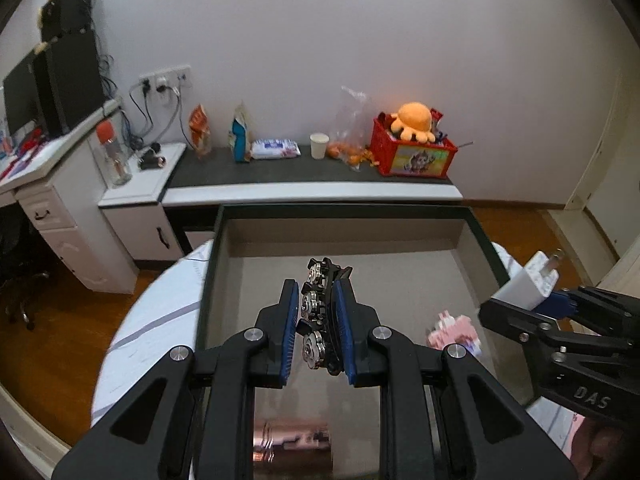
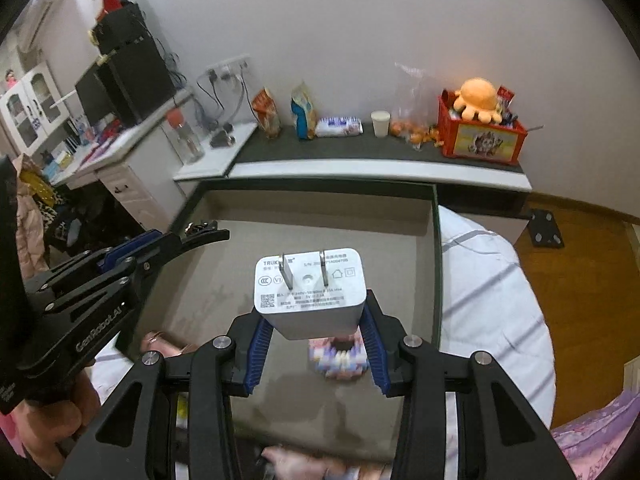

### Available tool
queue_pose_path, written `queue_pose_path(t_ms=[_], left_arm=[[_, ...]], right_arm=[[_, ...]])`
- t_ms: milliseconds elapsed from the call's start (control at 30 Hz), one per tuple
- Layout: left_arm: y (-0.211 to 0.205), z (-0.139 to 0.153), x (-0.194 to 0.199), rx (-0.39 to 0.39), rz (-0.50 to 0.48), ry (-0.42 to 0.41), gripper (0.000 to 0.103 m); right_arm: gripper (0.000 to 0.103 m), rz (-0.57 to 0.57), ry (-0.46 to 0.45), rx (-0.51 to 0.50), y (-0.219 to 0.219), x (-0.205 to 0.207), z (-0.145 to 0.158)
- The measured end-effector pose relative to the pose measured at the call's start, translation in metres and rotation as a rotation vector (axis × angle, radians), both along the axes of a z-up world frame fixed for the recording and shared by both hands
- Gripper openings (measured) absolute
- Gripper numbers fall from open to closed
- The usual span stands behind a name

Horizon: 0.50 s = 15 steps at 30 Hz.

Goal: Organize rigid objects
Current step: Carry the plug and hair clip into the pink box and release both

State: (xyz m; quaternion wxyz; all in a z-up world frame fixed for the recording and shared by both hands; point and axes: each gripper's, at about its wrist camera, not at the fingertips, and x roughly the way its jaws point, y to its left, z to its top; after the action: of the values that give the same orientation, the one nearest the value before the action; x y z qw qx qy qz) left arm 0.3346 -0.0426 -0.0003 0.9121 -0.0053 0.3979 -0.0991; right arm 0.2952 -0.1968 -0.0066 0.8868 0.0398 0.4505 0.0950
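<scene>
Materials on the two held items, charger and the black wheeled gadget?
Wall charger: looks like matte white moulded plastic with printed labels; the two prongs are bare grey metal. Wheeled gadget: seemingly black plastic body carrying shiny chrome-like discs that throw bright highlights, probably metal, though plated plastic can't be ruled out.

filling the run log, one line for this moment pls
left tongs: shut on shaver head | right tongs: shut on charger | both over box

Both wrist views look down into tray (image 1: 480, 240).
</scene>
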Motion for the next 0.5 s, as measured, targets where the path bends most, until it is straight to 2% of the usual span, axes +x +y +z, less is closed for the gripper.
queue_pose_path(t_ms=[200,500], left_arm=[[-0.006,-0.024,0.026,-0.003,0.001,0.067,0.019],[-0.01,-0.041,0.037,0.014,0.006,0.12,0.019]], right_arm=[[0.043,0.015,0.083,-0.012,-0.002,0.038,-0.027],[0.043,0.032,0.173,-0.04,0.003,0.063,-0.052]])
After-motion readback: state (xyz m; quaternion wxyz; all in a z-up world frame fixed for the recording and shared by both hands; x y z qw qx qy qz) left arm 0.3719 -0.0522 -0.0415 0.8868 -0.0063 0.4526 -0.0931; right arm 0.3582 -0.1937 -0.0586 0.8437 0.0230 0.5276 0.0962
